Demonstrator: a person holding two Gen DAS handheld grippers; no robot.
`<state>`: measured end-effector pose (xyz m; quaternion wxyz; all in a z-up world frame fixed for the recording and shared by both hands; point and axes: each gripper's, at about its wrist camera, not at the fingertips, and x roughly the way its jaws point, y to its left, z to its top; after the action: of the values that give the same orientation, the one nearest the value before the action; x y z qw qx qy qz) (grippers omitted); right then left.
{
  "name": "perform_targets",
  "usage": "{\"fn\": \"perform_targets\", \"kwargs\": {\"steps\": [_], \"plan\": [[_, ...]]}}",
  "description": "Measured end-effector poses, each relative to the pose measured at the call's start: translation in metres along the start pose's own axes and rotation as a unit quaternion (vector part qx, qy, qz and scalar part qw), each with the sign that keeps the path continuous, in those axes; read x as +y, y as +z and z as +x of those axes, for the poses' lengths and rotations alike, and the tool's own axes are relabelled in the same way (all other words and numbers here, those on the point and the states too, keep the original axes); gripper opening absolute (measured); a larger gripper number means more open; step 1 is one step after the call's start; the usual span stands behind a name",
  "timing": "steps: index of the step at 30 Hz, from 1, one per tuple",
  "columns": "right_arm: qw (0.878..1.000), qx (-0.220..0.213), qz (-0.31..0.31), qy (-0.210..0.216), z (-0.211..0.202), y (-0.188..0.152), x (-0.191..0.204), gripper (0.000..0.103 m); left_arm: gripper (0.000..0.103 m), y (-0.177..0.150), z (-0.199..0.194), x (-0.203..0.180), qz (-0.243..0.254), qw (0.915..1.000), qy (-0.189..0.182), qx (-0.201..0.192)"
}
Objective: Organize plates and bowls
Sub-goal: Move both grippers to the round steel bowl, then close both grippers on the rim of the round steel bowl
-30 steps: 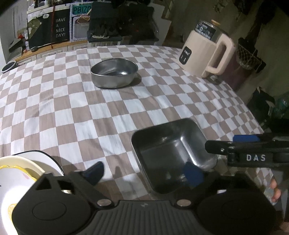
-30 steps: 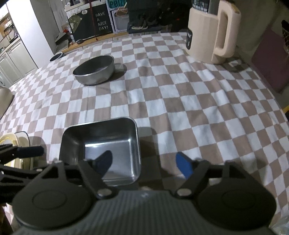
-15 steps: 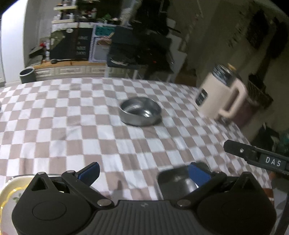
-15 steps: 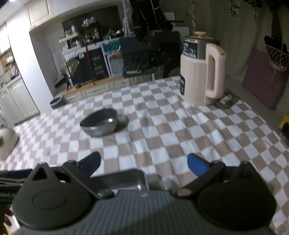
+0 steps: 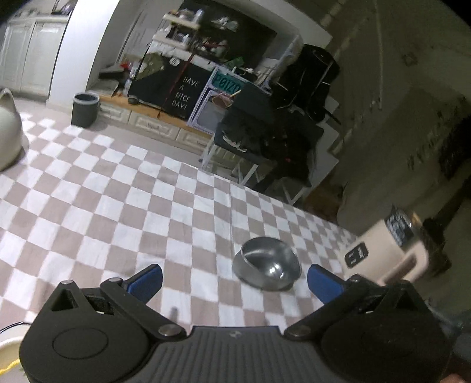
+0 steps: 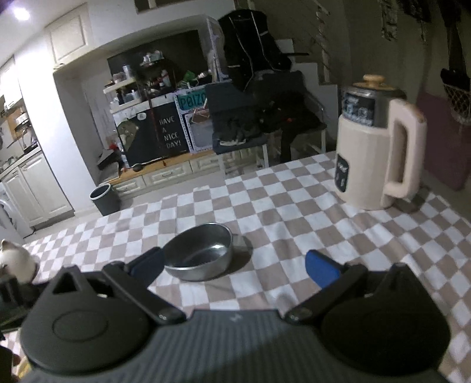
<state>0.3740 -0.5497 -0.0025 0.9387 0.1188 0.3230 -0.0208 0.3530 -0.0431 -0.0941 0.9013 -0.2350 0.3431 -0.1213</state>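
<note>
Both fisheye views are dim, with black corners and straight lines bowed toward the edges. A ceiling light [image 6: 21, 13] glares at the upper left of the right wrist view, and the white cabinets [image 5: 32, 67] below it are the brightest area. The left wrist view is tilted and motion-blurred, smearing the cream jug [image 5: 391, 250]; the metal bowl [image 6: 200, 253] casts a soft shadow rightward on the bench [image 6: 294, 224].

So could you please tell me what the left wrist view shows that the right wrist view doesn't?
Only the left wrist view shows the yellow-edged white plate at its lower left corner. Only the right wrist view shows the cream jug's wooden-knobbed lid and whole handle. Both share the round steel bowl on the brown-and-white checked tablecloth, the cream jug, the dark bin, and an open, empty tool: left, right.
</note>
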Motion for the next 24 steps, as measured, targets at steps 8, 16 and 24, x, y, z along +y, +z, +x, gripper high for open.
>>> {"fn": "perform_targets", "kwargs": {"steps": [8, 16, 24], "plan": [[0.996, 0.048, 0.067, 0.025, 0.058, 0.009, -0.007, 0.055, 0.101, 0.022, 0.049, 0.004, -0.025, 0.9992, -0.003, 0.031], [0.994, 0.071, 0.077, 0.021, 0.098, 0.014, -0.023, 0.043, 0.055, 0.029, 0.097, 0.002, -0.029, 0.9980, -0.018, 0.053], [0.991, 0.088, 0.086, 0.053, 0.121, 0.021, -0.029, 0.033, 0.040, 0.015, 0.136, -0.001, -0.046, 0.9949, -0.022, 0.087]]}}
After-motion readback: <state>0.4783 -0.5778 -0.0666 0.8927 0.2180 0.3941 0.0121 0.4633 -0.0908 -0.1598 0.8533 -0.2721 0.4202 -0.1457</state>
